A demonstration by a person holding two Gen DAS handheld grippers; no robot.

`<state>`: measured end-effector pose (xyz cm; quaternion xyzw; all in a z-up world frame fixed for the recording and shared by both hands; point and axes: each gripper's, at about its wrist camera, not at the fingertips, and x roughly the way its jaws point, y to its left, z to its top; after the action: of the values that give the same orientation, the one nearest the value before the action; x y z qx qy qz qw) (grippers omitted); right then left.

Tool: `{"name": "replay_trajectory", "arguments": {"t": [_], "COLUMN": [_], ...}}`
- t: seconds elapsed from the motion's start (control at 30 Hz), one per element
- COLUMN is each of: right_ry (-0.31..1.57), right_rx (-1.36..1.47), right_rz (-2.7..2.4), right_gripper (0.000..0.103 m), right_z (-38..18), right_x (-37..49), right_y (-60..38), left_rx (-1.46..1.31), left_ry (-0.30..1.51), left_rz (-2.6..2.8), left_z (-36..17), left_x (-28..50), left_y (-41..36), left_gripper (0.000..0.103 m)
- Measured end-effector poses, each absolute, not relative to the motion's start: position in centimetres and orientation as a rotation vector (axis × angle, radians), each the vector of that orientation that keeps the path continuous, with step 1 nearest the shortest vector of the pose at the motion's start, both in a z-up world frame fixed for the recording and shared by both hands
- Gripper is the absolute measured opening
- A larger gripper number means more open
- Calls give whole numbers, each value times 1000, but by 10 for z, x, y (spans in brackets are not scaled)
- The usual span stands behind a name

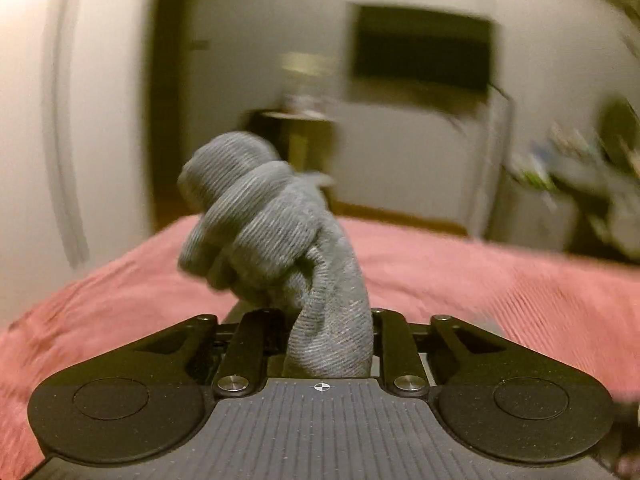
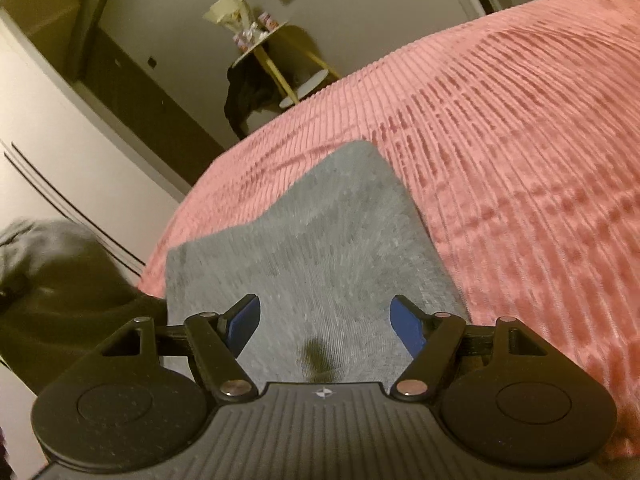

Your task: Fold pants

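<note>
The grey knit pants [image 1: 260,216] rise in a bunched, twisted wad from between the jaws of my left gripper [image 1: 330,320], which is shut on the fabric and held above the pink bed; the cloth hides its fingertips. In the right wrist view a flat folded part of the pants [image 2: 320,240] lies on the pink ribbed bedspread [image 2: 520,140]. My right gripper [image 2: 326,320] hovers just over it, open, its blue pads [image 2: 244,320] wide apart with nothing pinched. A blurred grey lump of fabric [image 2: 40,248] shows at the left edge.
A white wardrobe [image 2: 60,160] stands beside the bed's left edge. Beyond the bed are a small round table with yellow legs [image 2: 276,64] holding small items, a dark screen on the wall [image 1: 422,46], and clutter [image 1: 580,168] at the right.
</note>
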<state>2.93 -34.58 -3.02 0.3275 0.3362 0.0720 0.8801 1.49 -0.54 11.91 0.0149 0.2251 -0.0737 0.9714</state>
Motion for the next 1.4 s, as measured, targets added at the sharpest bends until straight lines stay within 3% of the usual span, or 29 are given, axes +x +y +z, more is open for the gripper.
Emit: {"name": "replay_trajectory", "arguments": {"t": [0.03,0.07,0.1,0.27,0.4,0.63,0.97,1.03,1.07,1.1,1.23,1.4], "right_ry": [695,688,682,661,641,826,878,876,889,902,878,525], "right_rx": [695,706,713,765,771,774,1104,1115,1077,1024,779,1032], "right_rz": [153,154,154,167,197,210,203,181,168,157,151,446], "right_gripper": [73,73,74,76,80,79,80,68,53,50,41,38], "right_z": [-30,-28,-27,-23,-16,-28,-57,-57,-54,-49,-4,65], "right_x": [28,26,24,14,11,24,54,62,66,70,81,62], "right_y": [-348,-350,-351,-360,-357,-337,-334,-326,-320,-313,-286,-300], "left_rx": [75,108,134,80,-142,-604,-593,-591,-595,-605,-639,-691], "left_ry": [494,546,596,653,675,747,833,825,824,821,807,743], "left_rz": [-182,-210,-220,-198,12,264,233,216,212,208,188,119], "left_z": [109,98,86,67,53,18,-1,-3,-3,-3,-1,5], "left_x": [17,19,20,-9,-26,-33,-19,-18,-19,-19,-23,-32], "left_y": [-25,-41,-54,-53,6,94,86,86,86,86,88,92], "left_gripper": [41,70,80,96,96,96,96,96,96,96,96,96]}}
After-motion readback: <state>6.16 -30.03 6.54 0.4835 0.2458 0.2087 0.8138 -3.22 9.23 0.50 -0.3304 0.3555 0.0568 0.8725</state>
